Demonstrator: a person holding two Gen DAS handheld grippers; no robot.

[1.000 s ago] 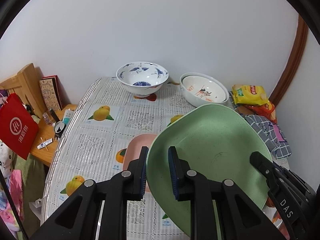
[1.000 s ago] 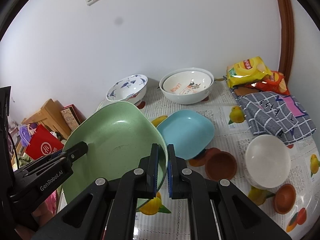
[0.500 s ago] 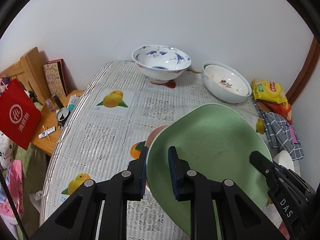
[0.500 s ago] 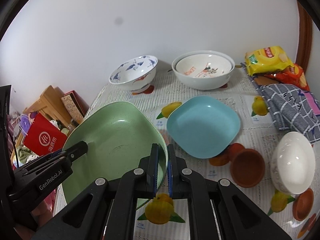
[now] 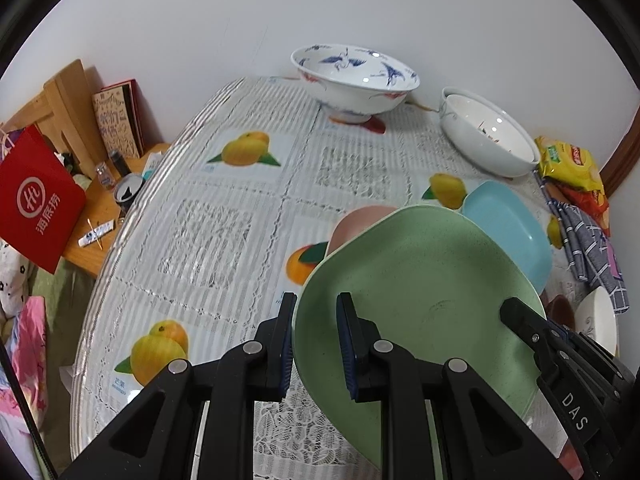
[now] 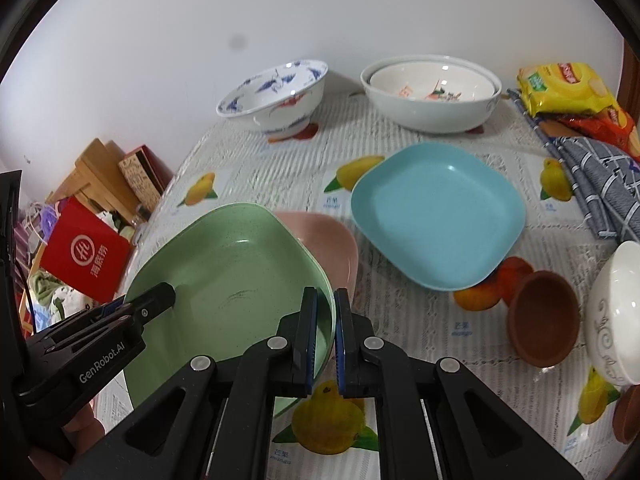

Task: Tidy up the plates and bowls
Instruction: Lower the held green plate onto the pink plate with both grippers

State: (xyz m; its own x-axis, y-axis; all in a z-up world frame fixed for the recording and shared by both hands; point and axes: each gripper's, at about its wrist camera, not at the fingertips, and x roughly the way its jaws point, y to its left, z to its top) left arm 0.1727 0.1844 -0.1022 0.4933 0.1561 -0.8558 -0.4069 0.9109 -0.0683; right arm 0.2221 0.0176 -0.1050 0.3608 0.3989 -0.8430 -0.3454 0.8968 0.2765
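I hold a green square plate (image 5: pixel 424 280) (image 6: pixel 228 280) between both grippers, above the table. My left gripper (image 5: pixel 316 312) is shut on its left rim and shows in the right wrist view (image 6: pixel 160 296). My right gripper (image 6: pixel 325 304) is shut on its right rim and shows in the left wrist view (image 5: pixel 516 316). A pink plate (image 6: pixel 332 236) (image 5: pixel 360 220) lies on the table, partly hidden under the green one. A blue plate (image 6: pixel 436 212) (image 5: pixel 508 224) lies to its right.
A blue-patterned bowl (image 6: pixel 276 96) (image 5: pixel 356 80) and stacked white bowls (image 6: pixel 432 92) (image 5: pixel 488 140) stand at the back by the wall. A brown cup (image 6: pixel 544 320) and a white bowl (image 6: pixel 616 312) lie on the right. Snack bags (image 6: pixel 560 88) and a checked cloth (image 6: pixel 600 176) are at the far right.
Both grippers have carried the green plate forward and lower over the table. The pink plate and the blue plate have come further into view.
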